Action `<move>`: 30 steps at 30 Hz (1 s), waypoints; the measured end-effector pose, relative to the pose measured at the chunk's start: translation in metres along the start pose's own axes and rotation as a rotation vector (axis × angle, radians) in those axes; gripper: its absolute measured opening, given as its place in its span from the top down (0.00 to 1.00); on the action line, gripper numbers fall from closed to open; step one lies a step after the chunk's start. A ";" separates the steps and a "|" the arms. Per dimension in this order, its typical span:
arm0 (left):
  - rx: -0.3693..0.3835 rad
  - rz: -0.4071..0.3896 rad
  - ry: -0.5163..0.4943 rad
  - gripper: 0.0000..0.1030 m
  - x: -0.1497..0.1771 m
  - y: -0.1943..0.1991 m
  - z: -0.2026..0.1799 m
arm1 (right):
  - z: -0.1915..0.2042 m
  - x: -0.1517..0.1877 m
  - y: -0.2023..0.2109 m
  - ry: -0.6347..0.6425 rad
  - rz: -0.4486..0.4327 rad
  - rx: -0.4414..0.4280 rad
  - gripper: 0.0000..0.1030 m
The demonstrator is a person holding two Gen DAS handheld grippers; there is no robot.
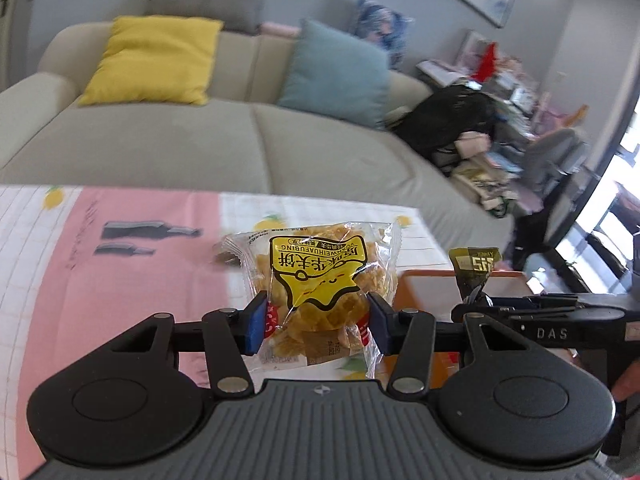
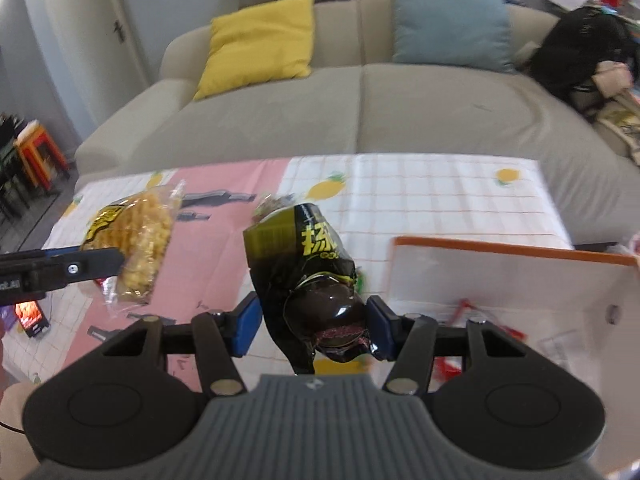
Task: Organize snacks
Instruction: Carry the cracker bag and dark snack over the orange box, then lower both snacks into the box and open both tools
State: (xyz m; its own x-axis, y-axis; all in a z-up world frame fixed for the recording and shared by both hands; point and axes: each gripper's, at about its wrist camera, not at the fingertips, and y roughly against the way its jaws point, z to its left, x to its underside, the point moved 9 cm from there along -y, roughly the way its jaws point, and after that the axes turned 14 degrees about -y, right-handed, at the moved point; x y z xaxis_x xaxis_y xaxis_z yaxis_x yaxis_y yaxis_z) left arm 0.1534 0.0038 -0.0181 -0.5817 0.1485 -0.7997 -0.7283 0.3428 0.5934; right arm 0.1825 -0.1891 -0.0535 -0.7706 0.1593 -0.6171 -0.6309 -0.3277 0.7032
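A clear yellow-labelled waffle pack [image 1: 316, 280] and a crinkled black snack pack [image 2: 316, 280] hang above the table.

My left hand-held gripper [image 1: 316, 322] is black plastic with a ribbed grey grip plate bearing a small star-like emblem, two round black housings at its sides, silver rivets on the linkage bars and blue pads on its fingers [image 1: 256, 328]. My right hand-held gripper [image 2: 312, 326] is built the same, and its side carries white "DAS" lettering.
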 end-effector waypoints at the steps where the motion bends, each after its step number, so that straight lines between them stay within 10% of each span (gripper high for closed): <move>1: 0.013 -0.010 -0.008 0.44 -0.004 0.001 -0.008 | -0.006 -0.003 0.007 -0.010 -0.014 0.004 0.46; 18: 0.228 0.058 -0.168 0.44 -0.034 -0.077 -0.144 | -0.133 -0.019 0.071 -0.109 -0.074 0.162 0.46; 30: 0.305 0.267 -0.257 0.44 -0.003 -0.163 -0.205 | -0.197 0.004 0.021 0.055 0.152 0.335 0.46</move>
State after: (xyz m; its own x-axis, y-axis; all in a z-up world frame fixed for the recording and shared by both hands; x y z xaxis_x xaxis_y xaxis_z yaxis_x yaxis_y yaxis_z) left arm 0.1997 -0.2424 -0.0945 -0.5977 0.4796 -0.6425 -0.4039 0.5122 0.7580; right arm 0.1841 -0.3786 -0.1106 -0.8577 0.0793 -0.5080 -0.5109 -0.0195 0.8594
